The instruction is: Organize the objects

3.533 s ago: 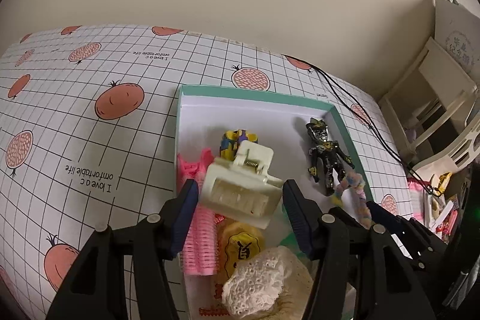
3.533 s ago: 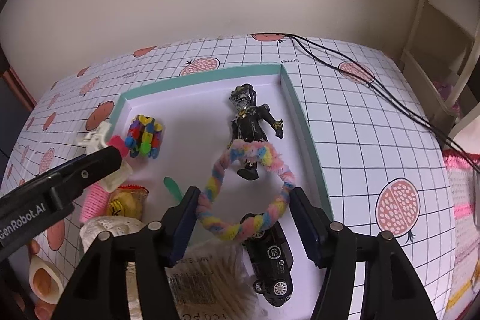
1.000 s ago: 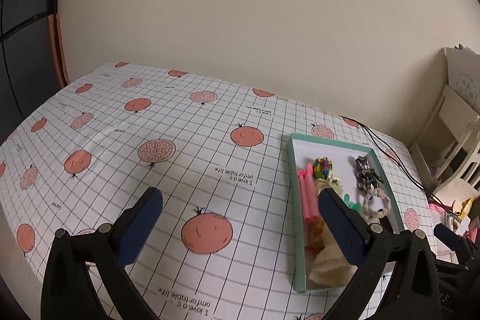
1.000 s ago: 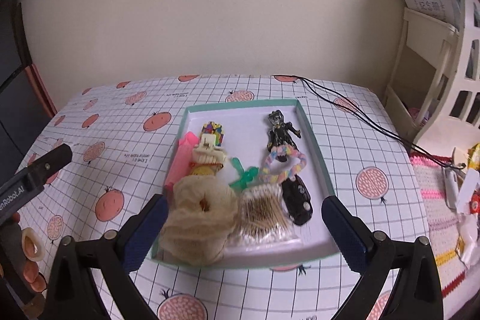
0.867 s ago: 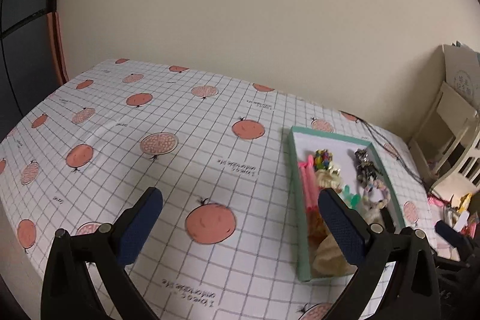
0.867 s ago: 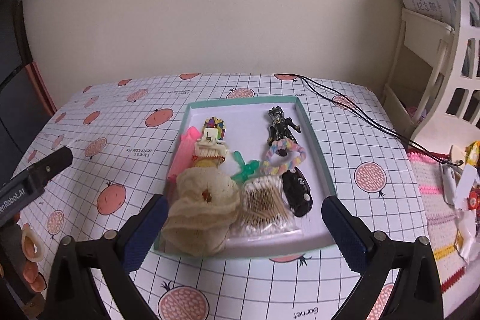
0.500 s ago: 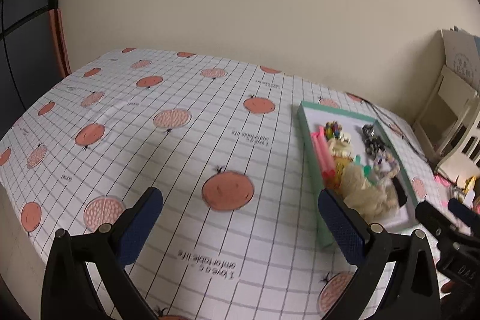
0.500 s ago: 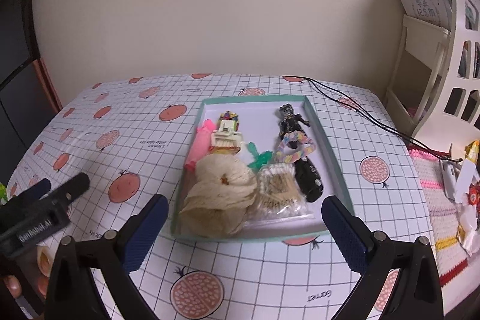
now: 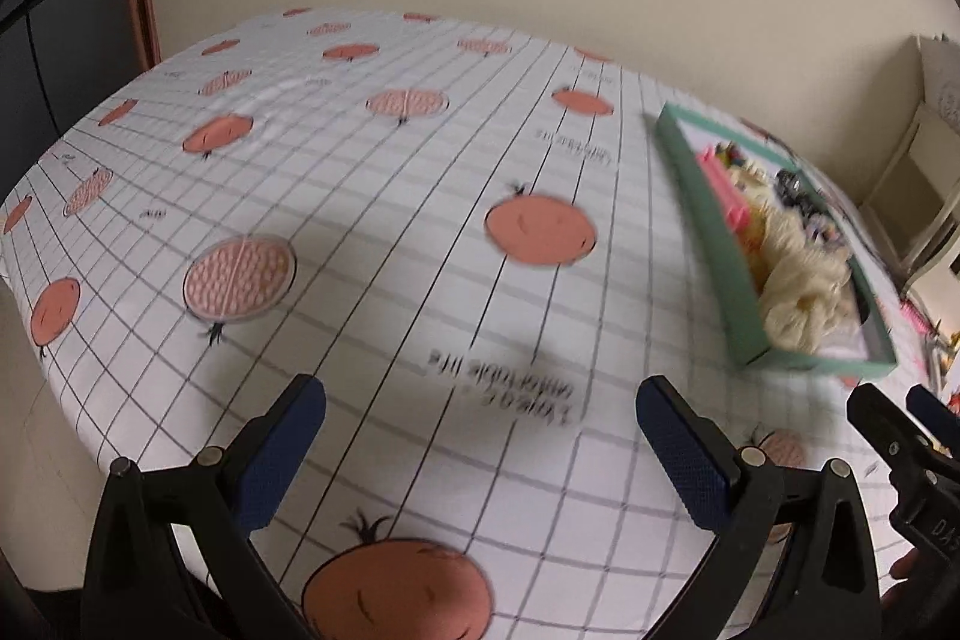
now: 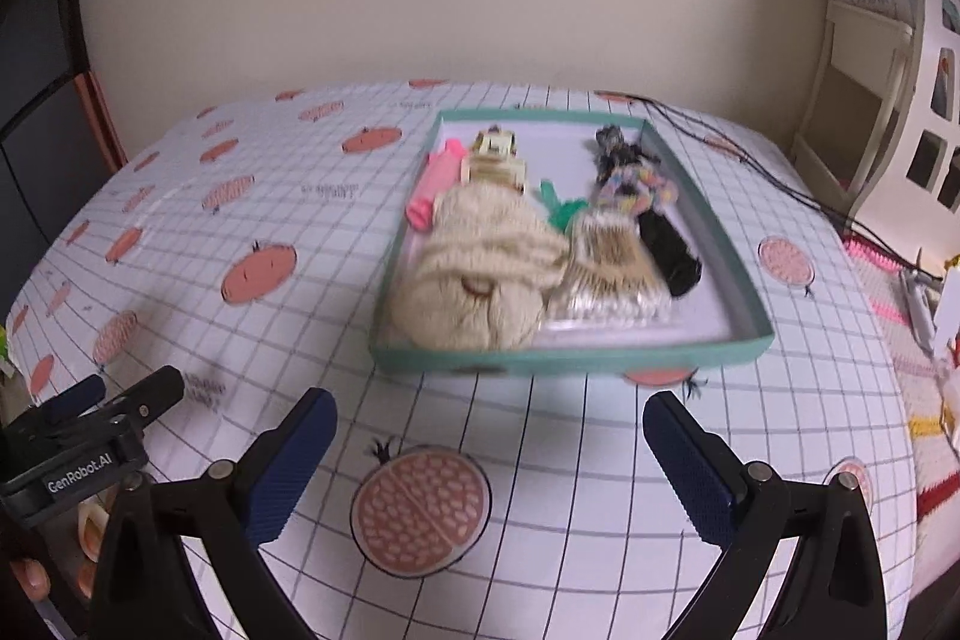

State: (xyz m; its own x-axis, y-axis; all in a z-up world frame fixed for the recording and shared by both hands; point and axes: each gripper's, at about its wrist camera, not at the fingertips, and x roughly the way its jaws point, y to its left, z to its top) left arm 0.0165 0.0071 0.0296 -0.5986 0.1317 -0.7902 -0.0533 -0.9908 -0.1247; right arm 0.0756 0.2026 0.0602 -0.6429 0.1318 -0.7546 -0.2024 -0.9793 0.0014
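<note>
A teal-rimmed tray [image 10: 570, 361] sits on the fruit-print tablecloth, holding a cream crocheted piece [image 10: 474, 280], a pink roller [image 10: 435, 181], a cream hair clip [image 10: 495, 163], a bag of cotton swabs [image 10: 612, 274], a black toy car [image 10: 669, 247], a pastel loop [image 10: 636, 181] and a dark figure [image 10: 618, 148]. The same tray [image 9: 714, 250] lies at the right of the left wrist view. My right gripper [image 10: 489, 460] is open, low over the cloth in front of the tray. My left gripper [image 9: 480, 448] is open over bare cloth, left of the tray.
The table's near edge curves below both grippers. A black cable [image 10: 774, 184] runs off the back right. A white shelf unit [image 10: 870, 100] stands to the right, with clutter [image 10: 924, 304] beside it. The other gripper [image 10: 90, 430] shows at the lower left.
Both grippers let go of the hair clip and pastel loop, which now lie in the tray, and pulled back low toward the near edge with their jaws wide.
</note>
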